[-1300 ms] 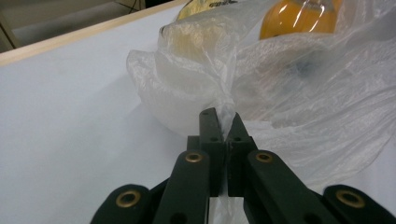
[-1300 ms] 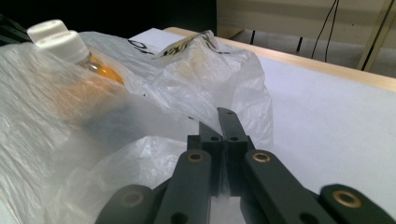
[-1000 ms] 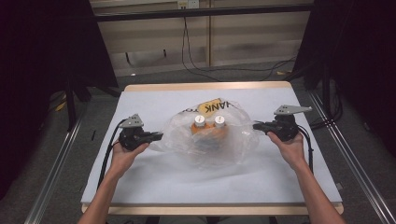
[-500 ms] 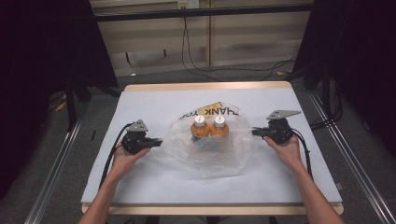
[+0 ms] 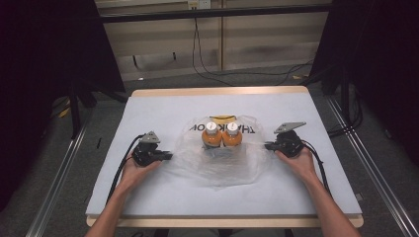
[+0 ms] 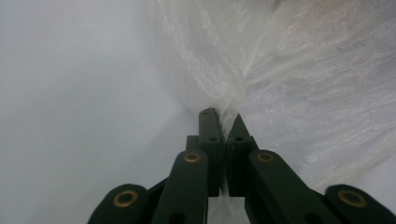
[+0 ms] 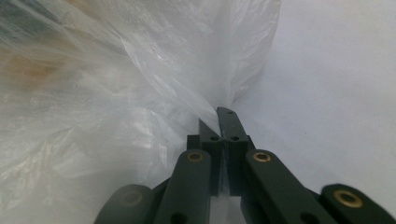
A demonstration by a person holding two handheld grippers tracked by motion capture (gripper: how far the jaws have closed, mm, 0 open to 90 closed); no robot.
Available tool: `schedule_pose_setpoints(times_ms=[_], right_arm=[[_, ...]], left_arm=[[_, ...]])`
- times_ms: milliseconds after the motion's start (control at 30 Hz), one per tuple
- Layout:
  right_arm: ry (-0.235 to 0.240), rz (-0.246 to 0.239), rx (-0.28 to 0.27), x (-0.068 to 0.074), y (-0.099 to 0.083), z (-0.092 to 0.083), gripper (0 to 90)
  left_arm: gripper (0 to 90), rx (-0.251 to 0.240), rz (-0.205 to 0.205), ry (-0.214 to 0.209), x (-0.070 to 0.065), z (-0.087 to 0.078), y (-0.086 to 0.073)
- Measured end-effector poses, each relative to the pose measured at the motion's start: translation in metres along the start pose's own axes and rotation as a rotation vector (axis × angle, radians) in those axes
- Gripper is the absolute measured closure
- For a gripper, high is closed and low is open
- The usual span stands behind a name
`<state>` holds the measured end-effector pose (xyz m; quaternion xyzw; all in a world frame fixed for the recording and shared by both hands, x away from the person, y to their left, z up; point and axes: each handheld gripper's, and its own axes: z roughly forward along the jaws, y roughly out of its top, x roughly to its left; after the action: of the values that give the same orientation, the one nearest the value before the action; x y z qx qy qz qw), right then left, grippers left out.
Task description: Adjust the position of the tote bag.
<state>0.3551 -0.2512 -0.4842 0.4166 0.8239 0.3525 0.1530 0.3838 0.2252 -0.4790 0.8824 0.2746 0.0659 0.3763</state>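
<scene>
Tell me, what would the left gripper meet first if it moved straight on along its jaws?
Probably the plastic bag already pinched in the left gripper, then likely the two orange bottles inside.

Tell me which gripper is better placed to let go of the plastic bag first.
Left, by a small margin: the left gripper shows a slight gap at its jaws on the plastic bag, while the right gripper looks tightly pinched. Otherwise they mirror each other.

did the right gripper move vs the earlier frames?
Yes. The right gripper, shut on the plastic bag, has shifted nearer the table's front edge and lower, letting the bag settle.
</scene>
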Motion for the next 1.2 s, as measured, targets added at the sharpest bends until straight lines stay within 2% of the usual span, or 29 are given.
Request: schedule_pose_setpoints(times_ms=[33,67,100,167,233,300,400,433,533,733,800,867,900,933,967,1033,1100,1200], right_arm=[[0.014,0.004,-0.011,-0.001,0.000,-0.001,82.7],[0.016,0.008,-0.024,-0.002,0.000,-0.002,80.1],[0.029,0.028,-0.050,-0.002,0.002,-0.007,77.8],[0.038,0.032,-0.094,-0.002,0.005,-0.014,70.9],[0.048,0.045,-0.135,-0.002,0.009,-0.024,66.0],[0.051,0.041,-0.161,0.000,0.013,-0.032,59.4],[0.058,0.026,-0.198,0.003,0.018,-0.041,52.3],[0.054,0.030,-0.209,0.005,0.020,-0.045,46.4],[0.054,0.023,-0.248,0.008,0.025,-0.054,43.0],[0.074,0.011,-0.280,0.012,0.032,-0.063,34.9],[0.063,0.011,-0.285,0.011,0.033,-0.067,33.4],[0.063,0.016,-0.306,0.011,0.034,-0.071,32.9],[0.062,0.016,-0.314,0.012,0.036,-0.073,33.5],[0.062,0.008,-0.319,0.013,0.037,-0.074,36.9],[0.071,-0.003,-0.319,0.015,0.039,-0.076,47.5],[0.107,-0.035,-0.333,0.022,0.045,-0.078,58.4],[0.148,-0.067,-0.326,0.030,0.051,-0.078,73.2],[0.203,-0.120,-0.280,0.044,0.059,-0.070,86.7]], left_arm=[[81.5,-0.002,0.001,0.002,0.001,-0.001,0.001],[79.4,-0.031,-0.015,-0.008,0.001,-0.003,0.001],[78.0,-0.040,-0.010,-0.007,0.001,-0.005,0.002],[71.9,-0.052,-0.011,0.006,0.001,-0.011,0.005],[66.2,-0.097,-0.019,0.013,0.000,-0.019,0.008],[62.4,-0.121,-0.012,0.021,-0.001,-0.025,0.013],[56.2,-0.200,-0.033,-0.009,-0.005,-0.039,0.022],[54.7,-0.213,-0.024,0.009,-0.008,-0.044,0.026],[50.0,-0.238,0.013,0.045,-0.012,-0.056,0.032],[39.8,-0.288,-0.034,0.044,-0.004,-0.069,0.029],[36.3,-0.310,-0.036,0.058,-0.003,-0.075,0.030],[35.6,-0.331,-0.041,0.051,-0.003,-0.079,0.030],[37.3,-0.334,-0.031,0.049,-0.005,-0.080,0.031],[42.7,-0.331,-0.007,0.044,-0.007,-0.081,0.033],[50.8,-0.339,0.011,0.033,-0.010,-0.080,0.034],[60.9,-0.326,0.047,0.005,-0.017,-0.075,0.040],[71.1,-0.293,0.097,-0.032,-0.026,-0.066,0.047],[79.7,-0.227,0.156,-0.057,-0.037,-0.047,0.058]])
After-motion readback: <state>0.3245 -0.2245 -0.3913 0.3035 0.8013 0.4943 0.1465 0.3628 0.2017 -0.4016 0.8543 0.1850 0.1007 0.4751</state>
